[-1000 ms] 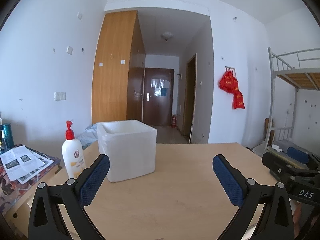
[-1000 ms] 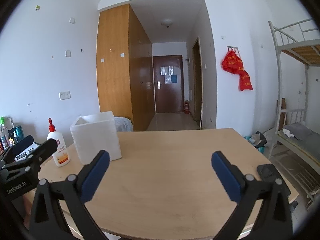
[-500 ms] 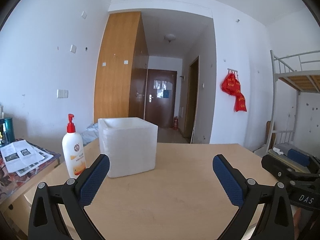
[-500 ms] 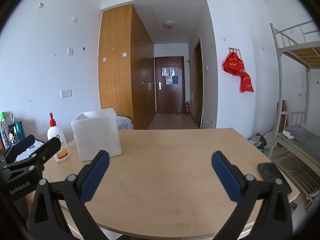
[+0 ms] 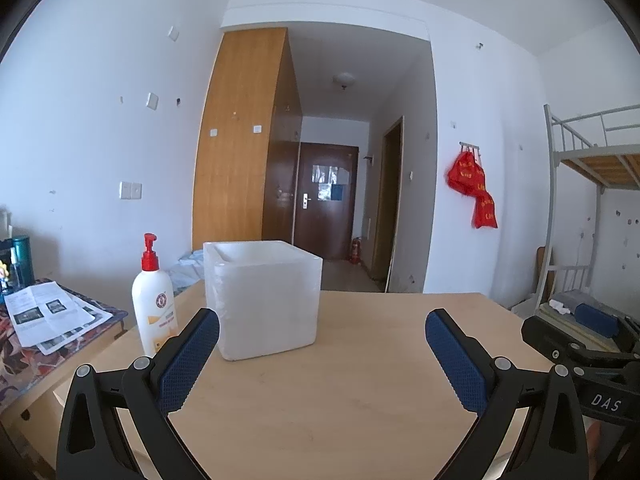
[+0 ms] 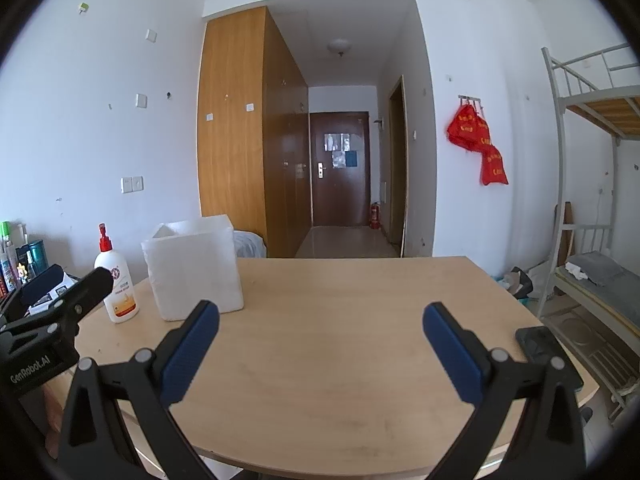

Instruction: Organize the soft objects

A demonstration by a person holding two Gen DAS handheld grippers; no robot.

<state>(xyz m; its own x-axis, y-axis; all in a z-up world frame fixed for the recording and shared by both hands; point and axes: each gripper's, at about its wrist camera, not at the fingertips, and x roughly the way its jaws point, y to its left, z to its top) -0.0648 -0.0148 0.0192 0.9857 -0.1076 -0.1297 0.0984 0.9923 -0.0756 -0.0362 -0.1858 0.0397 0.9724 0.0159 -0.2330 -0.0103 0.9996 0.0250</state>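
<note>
A white foam box (image 5: 264, 300) stands open-topped on the wooden table (image 5: 340, 392), straight ahead of my left gripper (image 5: 322, 356), which is open and empty. In the right wrist view the box (image 6: 194, 270) is at the table's far left. My right gripper (image 6: 320, 354) is open and empty above the table's (image 6: 340, 340) near edge. No soft object shows on the table; the inside of the box is hidden.
A white pump bottle with a red top (image 5: 154, 300) stands left of the box, also seen in the right wrist view (image 6: 116, 284). A dark flat item (image 6: 546, 354) lies at the table's right edge. Papers (image 5: 52, 316) lie on a side table; a bunk bed (image 6: 592, 264) stands right.
Both views have tilted upward a little, so the box and bottle sit lower in frame. Both grippers stay open and empty.
</note>
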